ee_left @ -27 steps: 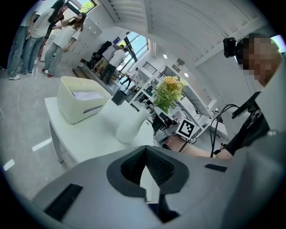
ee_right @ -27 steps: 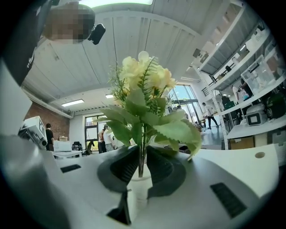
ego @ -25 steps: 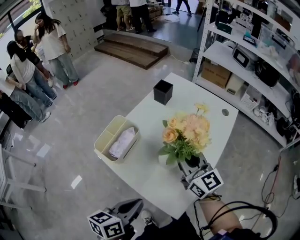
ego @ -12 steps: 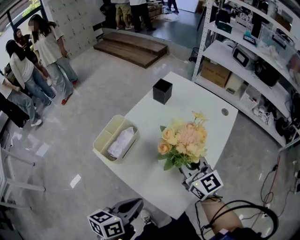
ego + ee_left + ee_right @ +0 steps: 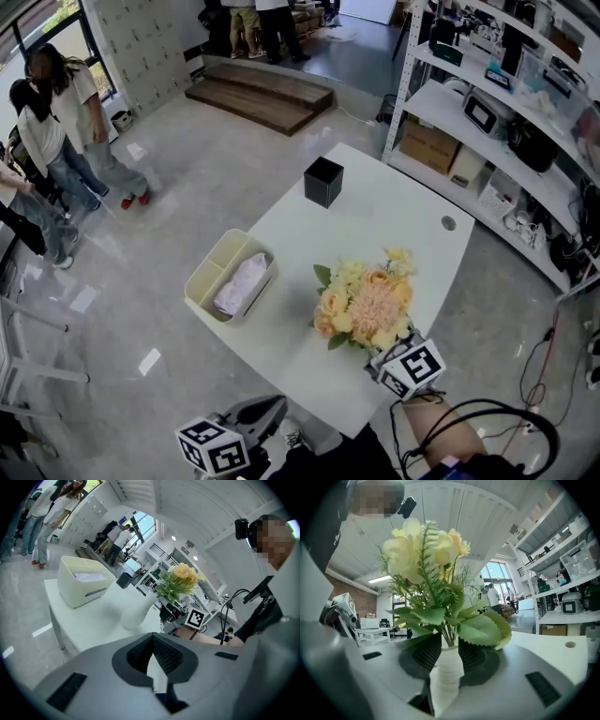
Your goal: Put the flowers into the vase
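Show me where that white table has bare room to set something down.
The widest bare patch of the white table lies between the black cube-shaped box and the yellow and pink bouquet. A smaller one sits between the cream plastic bin and the bouquet. The near right corner, around the bouquet, is crowded.

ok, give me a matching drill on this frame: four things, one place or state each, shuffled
1 black box
2 cream bin
3 flowers
4 left gripper

A in the white vase
B off the table, jaws together, empty
C table's far end
D table's left edge in the head view, white cloth inside

Pairs: 1-C, 2-D, 3-A, 4-B
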Available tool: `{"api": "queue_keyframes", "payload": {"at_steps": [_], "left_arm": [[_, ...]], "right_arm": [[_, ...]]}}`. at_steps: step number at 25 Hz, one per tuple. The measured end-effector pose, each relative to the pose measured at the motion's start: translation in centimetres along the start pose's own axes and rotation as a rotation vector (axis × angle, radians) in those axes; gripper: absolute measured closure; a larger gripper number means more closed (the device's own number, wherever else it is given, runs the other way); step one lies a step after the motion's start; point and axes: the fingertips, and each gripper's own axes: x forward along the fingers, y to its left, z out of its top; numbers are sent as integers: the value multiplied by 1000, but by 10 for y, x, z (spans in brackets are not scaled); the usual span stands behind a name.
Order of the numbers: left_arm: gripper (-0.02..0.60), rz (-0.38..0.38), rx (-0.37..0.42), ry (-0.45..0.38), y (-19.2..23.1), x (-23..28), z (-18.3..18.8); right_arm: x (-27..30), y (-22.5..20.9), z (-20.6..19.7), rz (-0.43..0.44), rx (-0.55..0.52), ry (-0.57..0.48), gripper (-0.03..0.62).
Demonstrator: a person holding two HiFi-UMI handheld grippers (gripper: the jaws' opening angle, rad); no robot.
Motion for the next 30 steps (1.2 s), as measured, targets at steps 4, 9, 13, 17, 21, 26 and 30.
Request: {"api": "queue_keyframes", "payload": {"at_steps": [4, 9, 13, 17, 21, 26, 30], "left_arm": [[580, -5, -1, 2, 1, 0, -1], [580, -14, -5, 3, 0, 4, -1], [580, -21, -5, 4, -1, 7, 0], [580, -25, -7, 5, -2, 9, 0], [580, -30, -11, 1, -3, 9, 2], [580, -37, -14, -3, -4, 12, 2], [580, -44, -12, -4, -5, 12, 2]], "right_arm": [[0, 3, -1, 13, -3, 12, 465], [1, 1, -2, 36, -5, 44, 450], [1, -2, -3, 68, 23, 76, 434], [0, -5, -2, 95, 27, 103, 434], [0, -4, -3, 135, 23, 144, 416], [0, -1, -8, 183, -9, 209, 410], [-1, 2, -11, 216, -47, 270, 399]]}}
